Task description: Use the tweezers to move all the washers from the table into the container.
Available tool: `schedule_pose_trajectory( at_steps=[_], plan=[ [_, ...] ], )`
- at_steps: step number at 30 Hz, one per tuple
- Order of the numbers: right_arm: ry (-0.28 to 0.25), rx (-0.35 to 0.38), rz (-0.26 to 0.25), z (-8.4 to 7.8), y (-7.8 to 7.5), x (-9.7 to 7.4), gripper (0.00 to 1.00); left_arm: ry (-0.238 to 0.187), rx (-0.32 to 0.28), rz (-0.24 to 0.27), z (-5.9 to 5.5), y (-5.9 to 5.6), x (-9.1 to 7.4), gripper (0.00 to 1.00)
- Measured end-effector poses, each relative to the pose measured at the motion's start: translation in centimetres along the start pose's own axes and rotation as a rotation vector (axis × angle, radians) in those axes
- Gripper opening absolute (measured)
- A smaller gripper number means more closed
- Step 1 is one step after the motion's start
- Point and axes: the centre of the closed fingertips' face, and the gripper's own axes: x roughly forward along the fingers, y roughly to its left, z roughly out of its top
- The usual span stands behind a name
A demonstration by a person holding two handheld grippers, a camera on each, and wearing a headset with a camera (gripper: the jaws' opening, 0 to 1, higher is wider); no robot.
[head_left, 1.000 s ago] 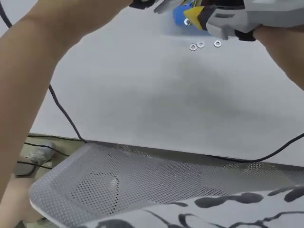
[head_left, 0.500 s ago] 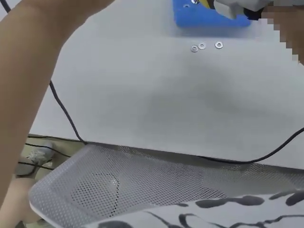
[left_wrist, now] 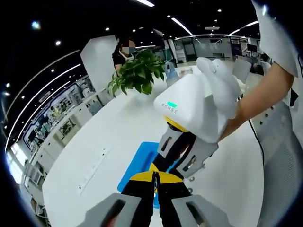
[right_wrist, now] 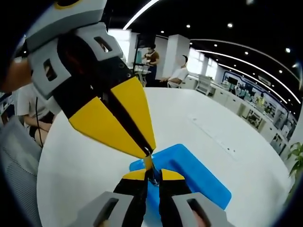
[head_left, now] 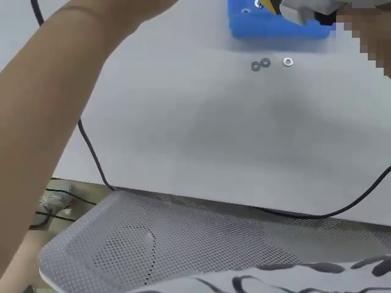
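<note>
Washers on table: three washers (head_left: 265,62) are counted on the grey table (head_left: 208,134) in the head view, two touching or nearly so and the third just beside them, all near the front edge of the container
Washer in container: one small pale ring (head_left: 245,10) is seen lying inside, near the left wall
Container: a blue container (head_left: 278,29) is set at the far side of the table; in both gripper views it lies directly under the jaw tips
Tweezers: a thin pale piece (right_wrist: 148,163) is seen where the two sets of tips meet; whether it is the tweezers cannot be told
Left gripper (left_wrist: 155,176): jaws are drawn together, yellow pads pressed flat against each other; it is pointed down over the container, tip to tip with the other gripper
Right gripper (right_wrist: 149,176): jaws are brought close with a very narrow gap; what is pinched, if anything, cannot be told
Head view gripper: one grey-white gripper (head_left: 264,5) is seen over the container at the top edge; its side cannot be told
Arms: one bare forearm (head_left: 55,110) is stretched up the left of the head view; another (left_wrist: 258,101) is seen behind the right gripper's white body
Surroundings: one black cable (head_left: 91,155) crosses the near table edge, one perforated grey panel (head_left: 183,238) lies below it, one potted plant (left_wrist: 137,73) stands far off
</note>
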Motion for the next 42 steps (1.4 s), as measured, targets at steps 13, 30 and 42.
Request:
schedule_pose_trajectory(
  at_steps=[13, 30, 42],
  plan=[
    [0.024, -0.003, 0.031, -1.1, -0.6, 1.4, 0.05, 0.025, -0.026, -0.012, -1.2, 0.5, 1.3, 0.0],
    [0.037, 0.07, 0.061, -1.6, -1.2, 2.1, 0.06, 0.04, -0.036, -0.024, -1.7, 0.9, 2.0, 0.0],
    [-0.001, 0.051, 0.018, 0.4, -0.9, -0.1, 0.07, -0.025, -0.055, 0.004, 0.0, 0.9, -0.3, 0.0]
  ],
)
